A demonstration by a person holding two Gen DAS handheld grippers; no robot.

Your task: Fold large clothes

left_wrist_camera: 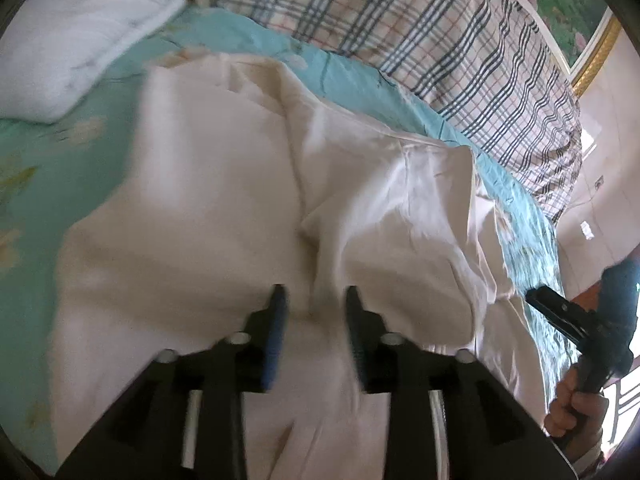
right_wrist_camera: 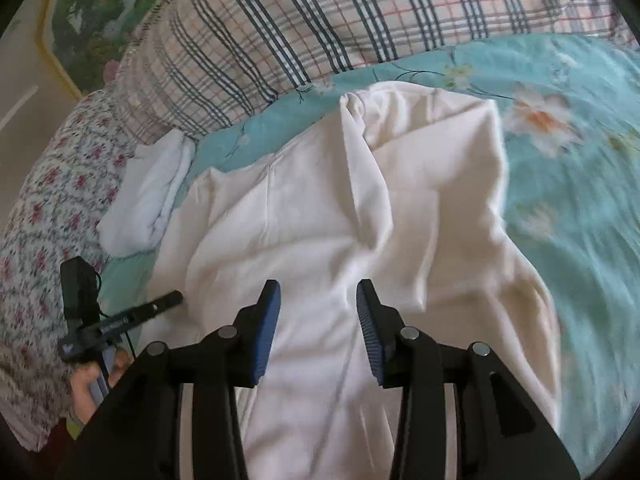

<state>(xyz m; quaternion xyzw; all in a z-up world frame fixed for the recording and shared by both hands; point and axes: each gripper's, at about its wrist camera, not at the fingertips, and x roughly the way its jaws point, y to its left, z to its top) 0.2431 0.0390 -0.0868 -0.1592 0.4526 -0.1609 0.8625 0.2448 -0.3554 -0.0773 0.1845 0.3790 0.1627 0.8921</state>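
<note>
Both grippers sat right up against the lens, so starting there: the left gripper (left_wrist_camera: pixel 314 300) had its jaws spread apart with nothing between them, hanging just over the cloth, and the right gripper (right_wrist_camera: pixel 316 294) was the same deal, spread wide and empty.

Biggest thing in the room was the bed, covered by a teal floral sheet (right_wrist_camera: pixel 568 184). Along its far side ran a big plaid quilt (left_wrist_camera: pixel 420 24), bunched up in a long ridge. The cream garment (left_wrist_camera: pixel 224 208) was spread rumpled across the middle of the sheet, with a raised fold running down its centre and one edge flipped over toward the plaid quilt. Left wrist view was pretty motion-blurred, so finer creases couldn't be made out.

Smaller stuff: a folded white cloth (right_wrist_camera: pixel 148 200) lay on the sheet just beside the garment's left edge, near a small-flowered pillow (right_wrist_camera: pixel 52 208). A gold-framed painting (left_wrist_camera: pixel 568 0) hung on the wall behind the quilt.
</note>
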